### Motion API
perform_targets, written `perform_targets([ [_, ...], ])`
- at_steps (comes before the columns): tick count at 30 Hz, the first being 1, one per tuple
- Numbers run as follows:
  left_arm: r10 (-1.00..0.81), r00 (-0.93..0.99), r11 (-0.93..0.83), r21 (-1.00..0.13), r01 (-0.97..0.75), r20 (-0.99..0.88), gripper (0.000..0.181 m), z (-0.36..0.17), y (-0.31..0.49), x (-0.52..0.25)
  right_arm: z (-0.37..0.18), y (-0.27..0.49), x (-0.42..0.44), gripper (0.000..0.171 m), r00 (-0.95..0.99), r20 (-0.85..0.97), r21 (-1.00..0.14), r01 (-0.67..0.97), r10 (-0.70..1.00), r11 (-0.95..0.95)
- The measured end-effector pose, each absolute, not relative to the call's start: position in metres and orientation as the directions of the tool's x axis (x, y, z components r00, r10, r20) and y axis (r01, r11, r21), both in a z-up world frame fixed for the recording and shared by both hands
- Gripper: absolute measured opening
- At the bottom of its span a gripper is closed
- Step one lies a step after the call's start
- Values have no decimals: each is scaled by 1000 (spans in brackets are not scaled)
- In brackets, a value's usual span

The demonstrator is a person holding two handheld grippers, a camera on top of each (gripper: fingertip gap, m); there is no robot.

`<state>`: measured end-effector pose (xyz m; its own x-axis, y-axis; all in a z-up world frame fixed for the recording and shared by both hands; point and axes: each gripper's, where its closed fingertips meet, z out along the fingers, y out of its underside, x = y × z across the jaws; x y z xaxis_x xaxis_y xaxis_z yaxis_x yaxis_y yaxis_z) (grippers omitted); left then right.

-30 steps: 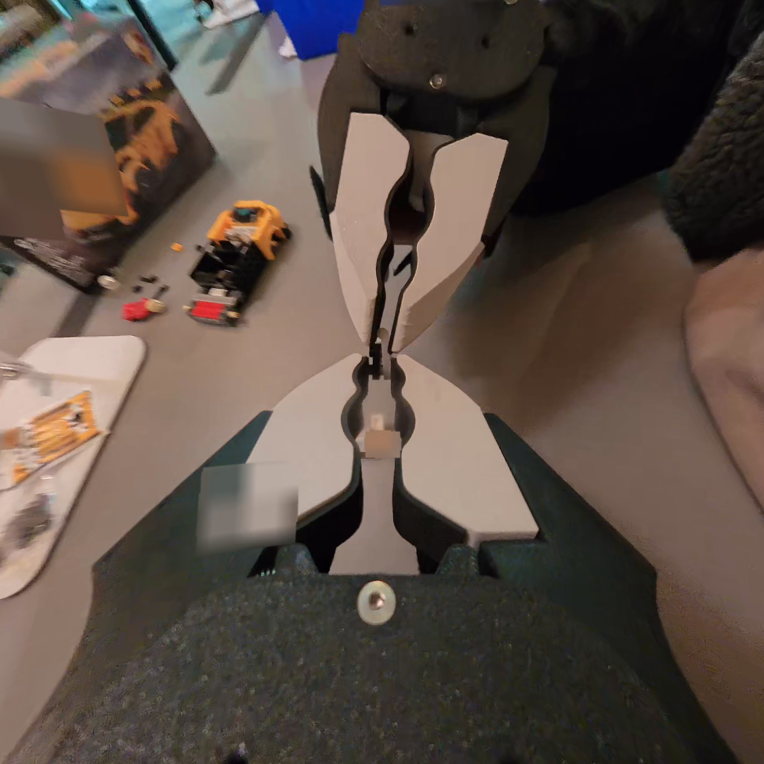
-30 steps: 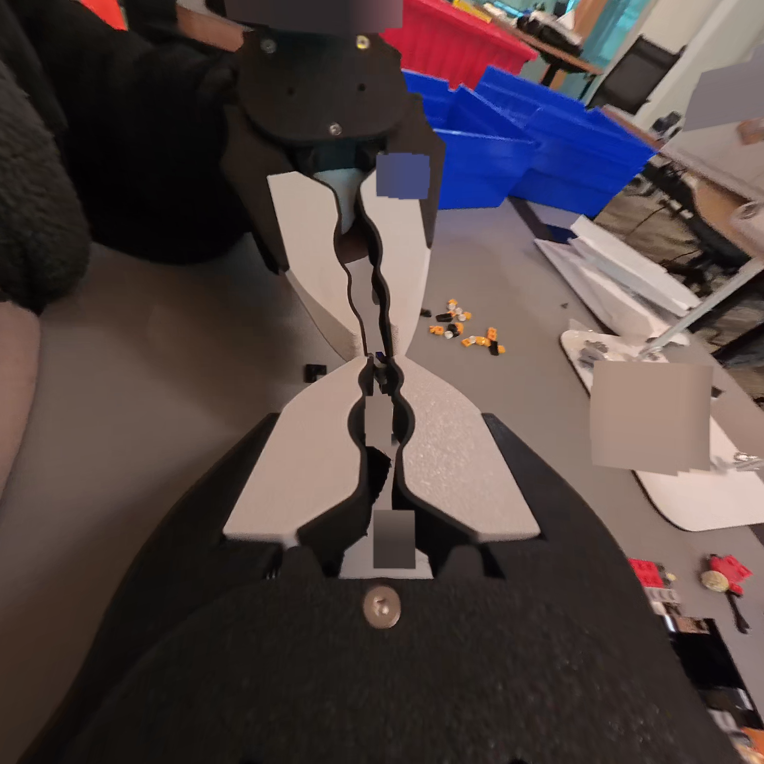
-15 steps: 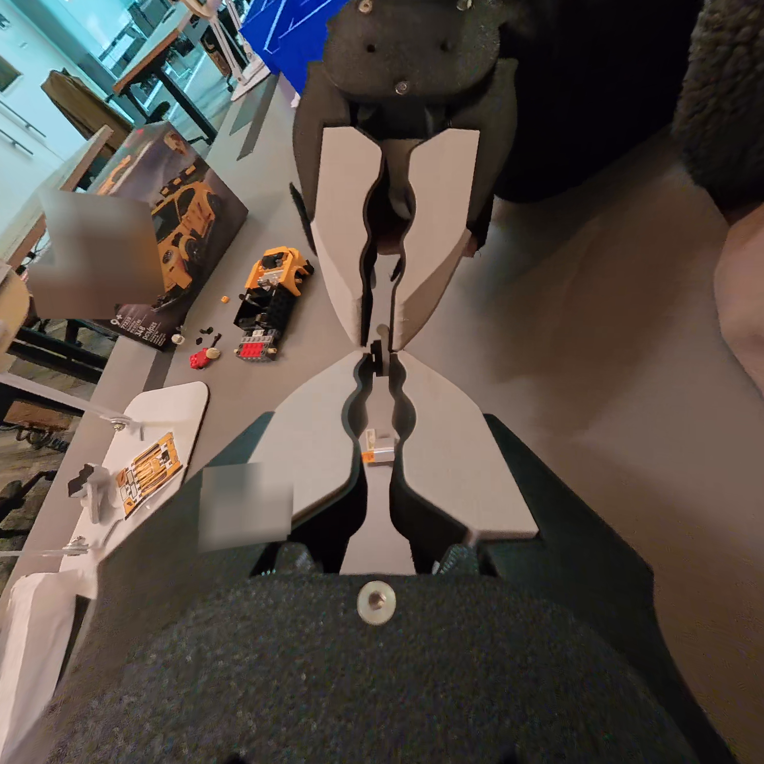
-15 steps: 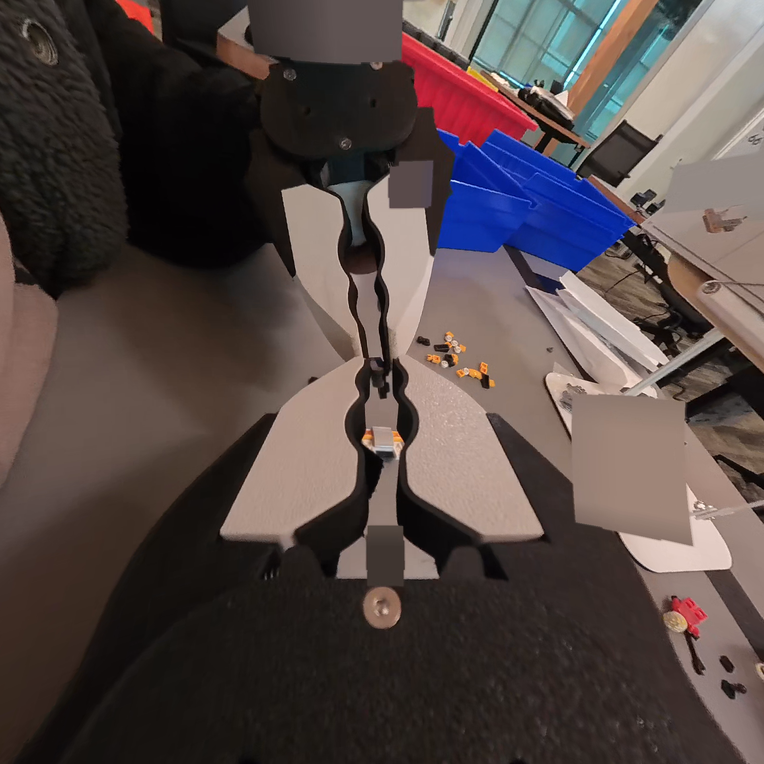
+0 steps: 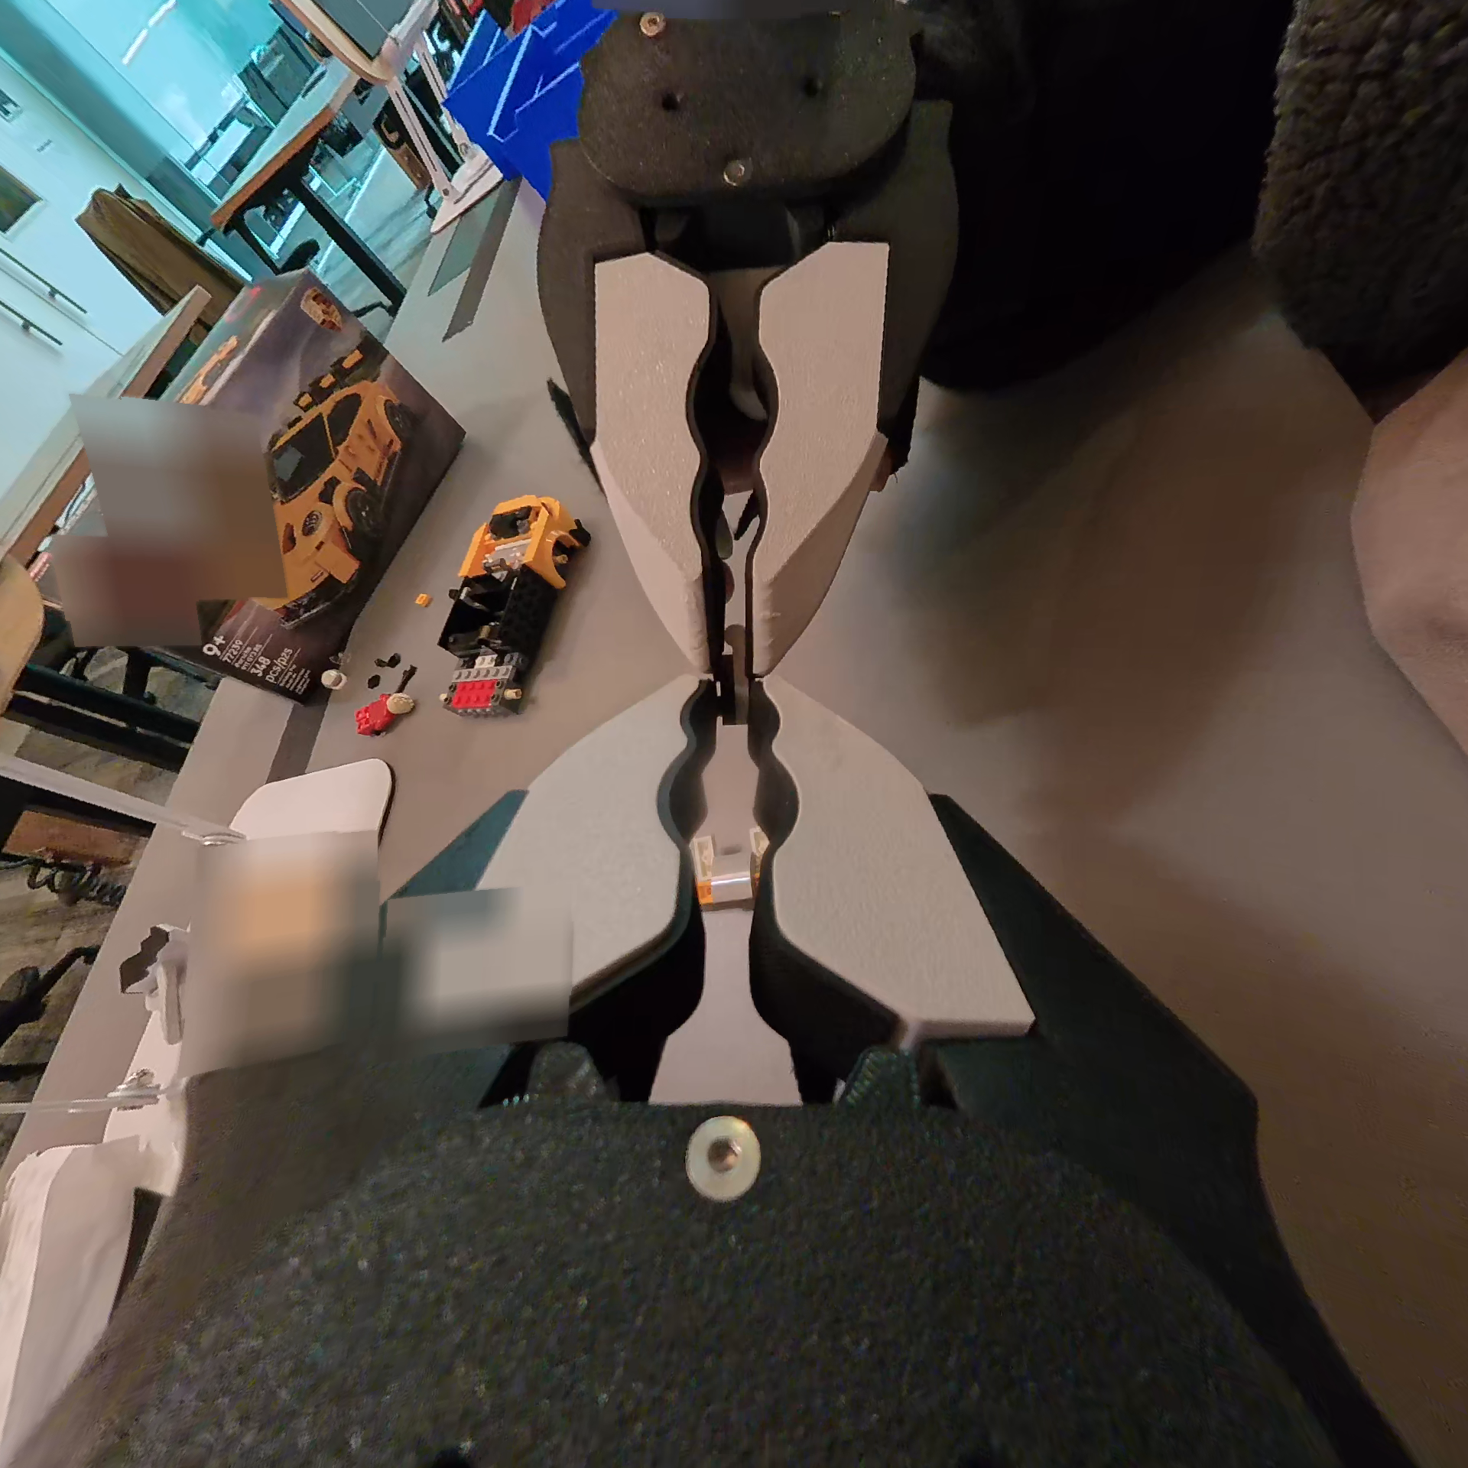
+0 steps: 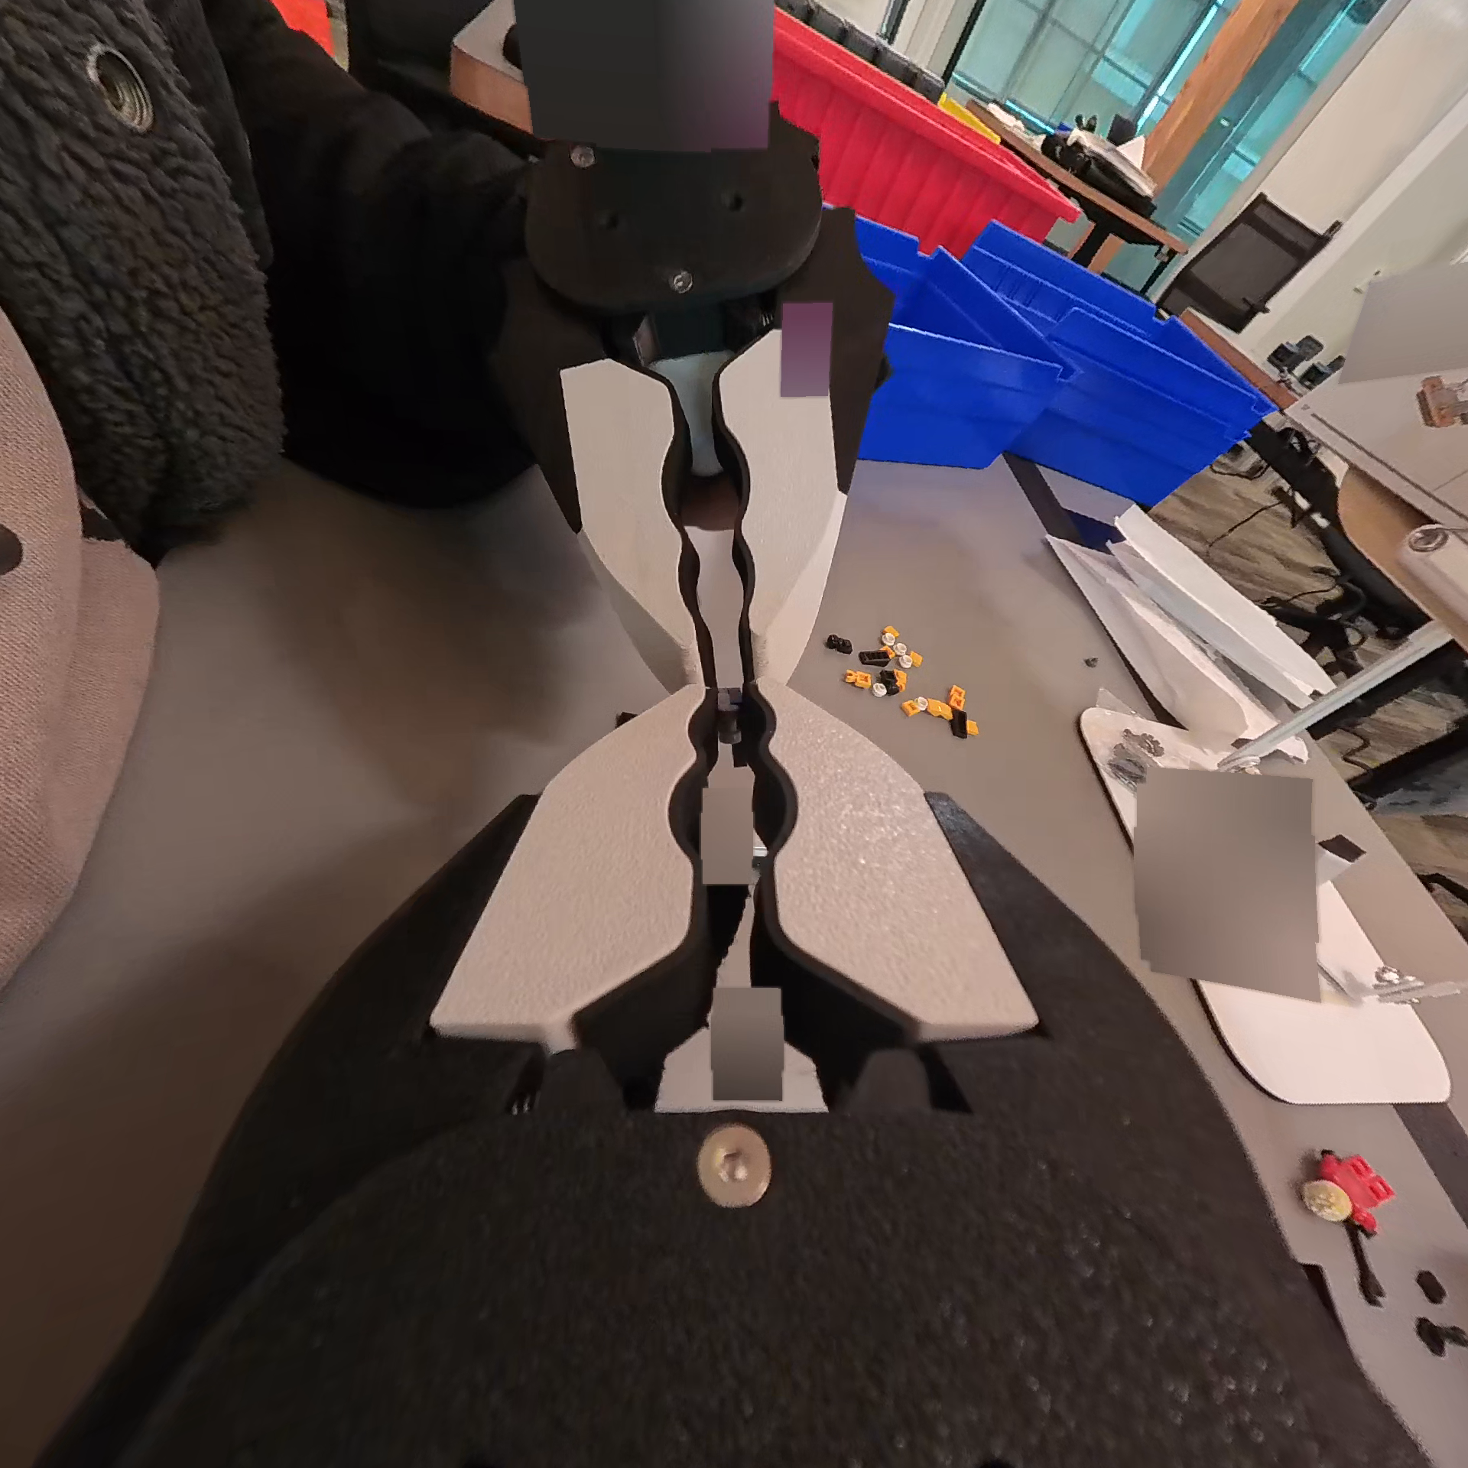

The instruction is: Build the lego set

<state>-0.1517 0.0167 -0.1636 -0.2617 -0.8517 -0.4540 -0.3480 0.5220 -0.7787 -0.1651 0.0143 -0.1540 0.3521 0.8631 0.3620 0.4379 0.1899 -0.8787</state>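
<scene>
With both tips meeting nose to nose above the grey worktop (image 5: pixel 1072 715), left gripper (image 5: pixel 727 699) nearly pressed together, pinching a small dark lego piece (image 5: pixel 724 699) at the tips; right gripper (image 6: pixel 727 707) likewise narrowed on the same dark piece (image 6: pixel 727 711). Small orange-and-white brick (image 5: pixel 724 874) lodged deeper between left fingers (image 5: pixel 604 858). Half-built orange and black lego car (image 5: pixel 508 604) far left, beside set box (image 5: pixel 318 492). Loose orange and black bits (image 6: pixel 905 683) far right, near blue bins (image 6: pixel 1033 381).
</scene>
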Motion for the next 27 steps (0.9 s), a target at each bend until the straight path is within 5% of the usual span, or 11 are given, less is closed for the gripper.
perform_targets([
  [5,-904,-258,404,-877,-259,-341,8,-158,17,-150,-148,17,-163,6,364,404,-874,426,839,235],
  [10,-878,-424,-88,-947,-308,219,22,-162,8,-160,-140,9,-163,6,310,568,-787,475,762,393],
  [14,-763,-499,-269,-904,-334,411,20,-156,-1,-161,-140,0,-169,6,253,641,-727,504,725,467],
  [22,-786,-498,-212,-917,-338,366,8,-162,-6,-158,-150,1,-170,6,234,642,-715,527,730,460],
  [27,-932,-361,101,-943,-318,22,8,-179,16,-153,-163,16,-157,30,334,347,-871,461,876,169],
])
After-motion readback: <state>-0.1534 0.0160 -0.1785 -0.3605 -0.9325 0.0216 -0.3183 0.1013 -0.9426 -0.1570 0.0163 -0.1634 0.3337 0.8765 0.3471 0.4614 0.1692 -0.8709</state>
